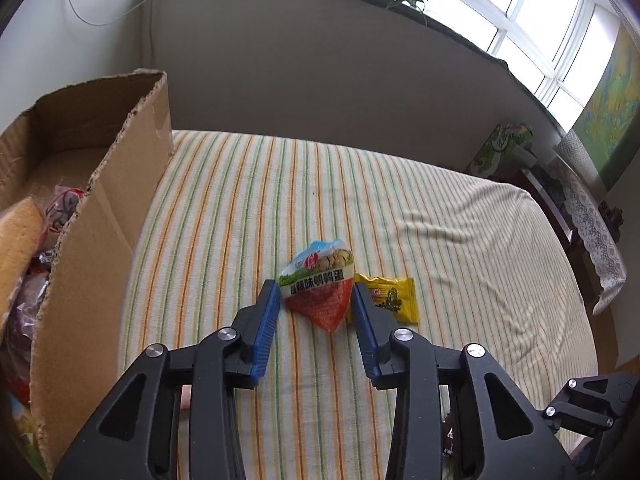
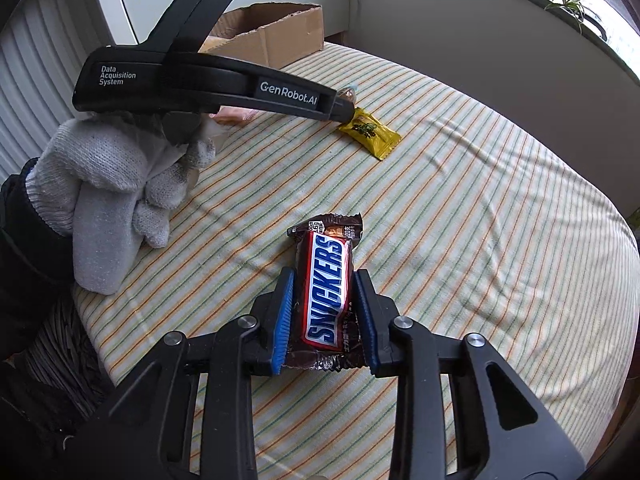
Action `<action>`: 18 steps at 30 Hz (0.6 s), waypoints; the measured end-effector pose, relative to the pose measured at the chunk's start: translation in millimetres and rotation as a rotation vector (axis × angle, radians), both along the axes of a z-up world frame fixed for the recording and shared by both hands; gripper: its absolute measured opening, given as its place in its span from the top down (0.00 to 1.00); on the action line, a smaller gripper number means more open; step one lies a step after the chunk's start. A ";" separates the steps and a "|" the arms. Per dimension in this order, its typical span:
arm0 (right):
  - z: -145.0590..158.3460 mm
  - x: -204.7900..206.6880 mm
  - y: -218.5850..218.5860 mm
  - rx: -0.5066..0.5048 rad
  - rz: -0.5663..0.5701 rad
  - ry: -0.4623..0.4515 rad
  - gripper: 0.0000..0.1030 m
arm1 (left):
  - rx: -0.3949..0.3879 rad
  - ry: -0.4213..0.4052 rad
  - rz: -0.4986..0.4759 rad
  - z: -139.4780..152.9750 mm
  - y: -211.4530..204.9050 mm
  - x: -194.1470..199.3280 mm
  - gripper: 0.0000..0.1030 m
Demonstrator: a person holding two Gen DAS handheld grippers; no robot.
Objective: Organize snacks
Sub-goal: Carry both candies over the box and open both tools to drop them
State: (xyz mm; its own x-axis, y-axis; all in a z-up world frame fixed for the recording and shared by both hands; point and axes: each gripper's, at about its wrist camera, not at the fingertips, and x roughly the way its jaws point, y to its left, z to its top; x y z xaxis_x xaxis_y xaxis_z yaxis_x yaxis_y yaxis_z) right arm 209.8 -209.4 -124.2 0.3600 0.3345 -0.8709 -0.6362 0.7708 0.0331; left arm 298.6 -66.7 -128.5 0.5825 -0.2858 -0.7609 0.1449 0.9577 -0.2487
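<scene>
My left gripper [image 1: 316, 292] is open around a red-and-white quail egg packet [image 1: 320, 288] lying on the striped cloth; its blue pads [image 1: 267, 320] stand on either side, apart from it. A yellow snack packet [image 1: 394, 296] lies just right of it and also shows in the right wrist view [image 2: 370, 132]. My right gripper [image 2: 325, 276] is shut on a Snickers bar [image 2: 326, 292], held lengthwise between the pads just above the cloth. The left gripper's body [image 2: 208, 84] crosses the right wrist view, held by a gloved hand [image 2: 116, 184].
An open cardboard box [image 1: 96, 216] with several snacks inside stands at the left of the bed; it also shows in the right wrist view [image 2: 280, 36]. A grey headboard [image 1: 320, 64] and windowsill with plants are behind. A side table with lace cloth [image 1: 592, 232] is at the right.
</scene>
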 end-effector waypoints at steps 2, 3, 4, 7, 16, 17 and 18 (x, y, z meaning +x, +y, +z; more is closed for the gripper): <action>0.9 -1.2 0.5 -0.005 0.003 -0.003 0.70 | 0.004 0.000 -0.004 0.8 -0.5 -0.2 0.67; 1.2 -2.2 1.3 -0.008 0.003 -0.005 0.70 | 0.004 -0.001 0.002 0.6 0.8 0.0 0.70; 1.6 -2.4 2.0 -0.010 0.002 -0.007 0.70 | -0.004 -0.002 0.004 0.9 1.9 0.1 0.71; 2.5 -2.8 3.5 -0.011 -0.002 -0.010 0.70 | -0.002 -0.005 -0.002 1.3 1.3 -0.1 0.73; 8.5 -9.0 0.1 0.002 -0.031 -0.033 0.70 | -0.007 -0.047 0.000 12.2 3.6 -8.8 0.74; 9.2 -9.7 -0.4 -0.001 -0.034 -0.036 0.70 | -0.006 -0.055 0.005 14.3 4.4 -10.1 0.74; 10.3 -10.2 -0.9 -0.003 -0.036 -0.038 0.70 | -0.009 -0.061 0.007 16.1 5.3 -11.3 0.74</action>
